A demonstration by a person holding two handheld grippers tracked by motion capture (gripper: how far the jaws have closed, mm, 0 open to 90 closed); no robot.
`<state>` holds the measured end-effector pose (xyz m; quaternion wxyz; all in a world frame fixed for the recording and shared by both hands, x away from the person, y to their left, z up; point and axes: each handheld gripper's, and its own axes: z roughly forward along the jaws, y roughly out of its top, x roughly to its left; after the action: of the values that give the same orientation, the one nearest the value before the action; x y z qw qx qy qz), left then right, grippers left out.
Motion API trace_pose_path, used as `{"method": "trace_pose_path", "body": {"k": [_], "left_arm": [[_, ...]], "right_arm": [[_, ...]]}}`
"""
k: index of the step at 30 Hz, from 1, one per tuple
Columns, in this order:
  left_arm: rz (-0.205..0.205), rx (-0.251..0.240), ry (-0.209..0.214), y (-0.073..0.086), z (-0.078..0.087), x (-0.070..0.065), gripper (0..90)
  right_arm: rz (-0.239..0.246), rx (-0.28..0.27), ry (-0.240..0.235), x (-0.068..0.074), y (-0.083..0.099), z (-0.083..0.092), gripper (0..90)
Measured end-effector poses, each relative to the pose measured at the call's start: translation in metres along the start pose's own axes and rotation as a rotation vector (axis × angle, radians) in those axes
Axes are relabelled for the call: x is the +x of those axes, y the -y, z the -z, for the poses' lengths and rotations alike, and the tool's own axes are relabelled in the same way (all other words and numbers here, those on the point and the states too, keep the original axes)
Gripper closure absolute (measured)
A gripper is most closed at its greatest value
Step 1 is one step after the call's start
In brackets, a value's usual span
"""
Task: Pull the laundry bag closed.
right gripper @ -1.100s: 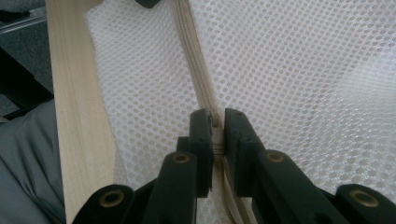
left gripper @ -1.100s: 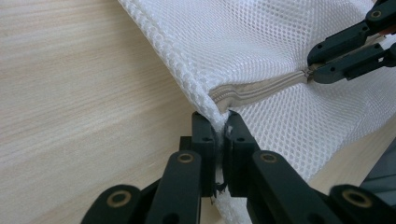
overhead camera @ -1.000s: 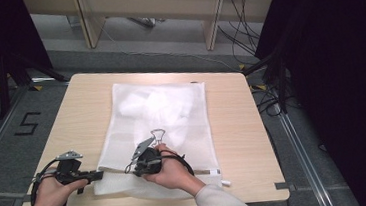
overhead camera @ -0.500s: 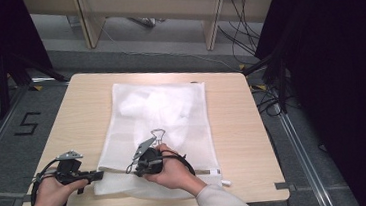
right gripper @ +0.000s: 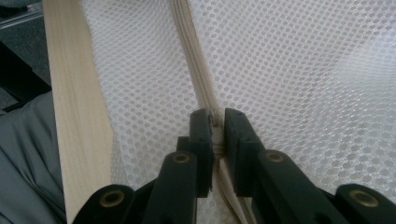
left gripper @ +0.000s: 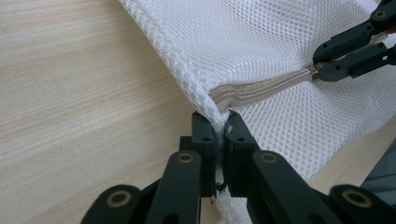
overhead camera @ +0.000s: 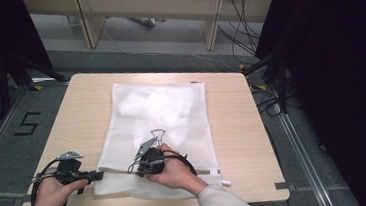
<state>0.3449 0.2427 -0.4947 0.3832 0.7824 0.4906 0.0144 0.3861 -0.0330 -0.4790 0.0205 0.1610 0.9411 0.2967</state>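
A white mesh laundry bag (overhead camera: 160, 120) lies flat on the wooden table (overhead camera: 233, 123), with something white inside its far half. Its beige zipper (left gripper: 261, 88) runs along the near end. My left gripper (overhead camera: 98, 175) is shut on the bag's near left edge, and in the left gripper view the mesh is pinched between its jaws (left gripper: 219, 122) right where the zipper ends. My right gripper (overhead camera: 132, 168) sits a little to the right, shut on the zipper pull (right gripper: 215, 122) with the zipper (right gripper: 191, 56) running ahead. Its jaw tips (left gripper: 317, 70) also appear in the left gripper view.
Bare table surface (overhead camera: 79, 117) lies on both sides of the bag. A small white tab (overhead camera: 225, 183) sticks out at the bag's near right corner. The person's grey clothing (right gripper: 23, 154) is just past the table's near edge. Cables (overhead camera: 271, 100) and a floor mark "5" (overhead camera: 27, 124) surround the table.
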Motion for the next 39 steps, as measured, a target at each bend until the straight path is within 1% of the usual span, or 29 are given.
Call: {"method": "trace_pose_path", "body": {"k": [1,5,6,7,8,9,13,15,18,20,22,23,24,28,29,32,34,36,37,38,39], "left_arm": [[0.002,-0.003,-0.004,0.0,0.0,0.0,84.6],[0.0,0.0,0.0,0.0,0.0,0.0,84.6],[0.001,0.0,-0.002,0.0,0.0,0.0,84.6],[0.002,0.0,-0.001,0.0,0.0,0.0,84.6],[-0.002,0.001,-0.002,0.0,0.0,0.0,84.6],[0.002,-0.002,-0.002,0.0,0.0,0.0,84.6],[0.0,-0.001,-0.007,0.0,0.0,0.0,84.6],[0.002,-0.001,-0.006,0.0,0.0,0.0,84.6],[0.003,-0.004,-0.009,0.0,0.0,0.0,84.6],[0.001,-0.003,-0.008,0.0,0.0,0.0,84.6],[0.004,-0.005,-0.009,0.0,0.0,0.0,84.6],[0.003,-0.005,-0.011,0.0,0.0,0.0,84.6],[0.004,-0.004,-0.01,0.0,0.0,0.0,84.6],[0.007,-0.005,-0.012,0.0,0.0,0.0,84.6],[0.006,-0.004,-0.012,0.0,0.0,0.0,84.6],[0.005,-0.003,-0.013,0.0,0.0,0.0,84.6],[0.006,-0.014,-0.019,0.001,-0.001,0.0,84.6],[0.004,-0.004,-0.013,0.0,0.0,0.0,84.6],[0.005,-0.006,-0.015,0.001,0.0,0.0,84.6],[0.017,-0.013,-0.013,0.001,-0.001,0.0,84.6],[0.005,-0.008,-0.021,0.001,0.0,0.0,84.6]], "right_arm": [[0.006,-0.001,0.002,0.0,0.0,0.0,82.7],[-0.001,0.001,0.001,-0.001,0.002,0.001,82.8],[-0.014,0.002,0.005,-0.001,0.003,0.002,82.7],[-0.015,0.006,0.002,-0.001,0.004,0.002,82.7],[-0.004,0.0,-0.002,-0.002,0.004,0.002,82.7],[-0.015,0.011,0.008,-0.001,0.004,0.004,82.7],[-0.021,0.006,0.007,-0.003,0.007,0.005,82.7],[-0.008,0.009,0.007,-0.003,0.008,0.005,82.7],[-0.003,0.007,0.007,-0.004,0.009,0.006,82.7],[-0.003,0.009,0.007,-0.004,0.009,0.007,82.7],[-0.018,0.019,0.011,-0.003,0.009,0.008,82.7],[-0.016,0.017,0.009,-0.003,0.009,0.008,82.8],[-0.002,0.014,0.011,-0.004,0.01,0.008,82.7],[-0.018,0.027,0.01,-0.004,0.012,0.01,82.7],[-0.013,0.025,0.013,-0.005,0.012,0.011,82.7],[-0.019,0.022,0.013,-0.006,0.015,0.011,82.7],[-0.018,0.027,0.015,-0.006,0.016,0.012,82.7],[-0.027,0.031,0.013,-0.006,0.017,0.014,82.7],[-0.022,0.026,0.017,-0.007,0.017,0.014,82.8],[-0.022,0.031,0.019,-0.007,0.017,0.015,82.7],[-0.025,0.028,0.018,-0.008,0.018,0.016,82.8]]}}
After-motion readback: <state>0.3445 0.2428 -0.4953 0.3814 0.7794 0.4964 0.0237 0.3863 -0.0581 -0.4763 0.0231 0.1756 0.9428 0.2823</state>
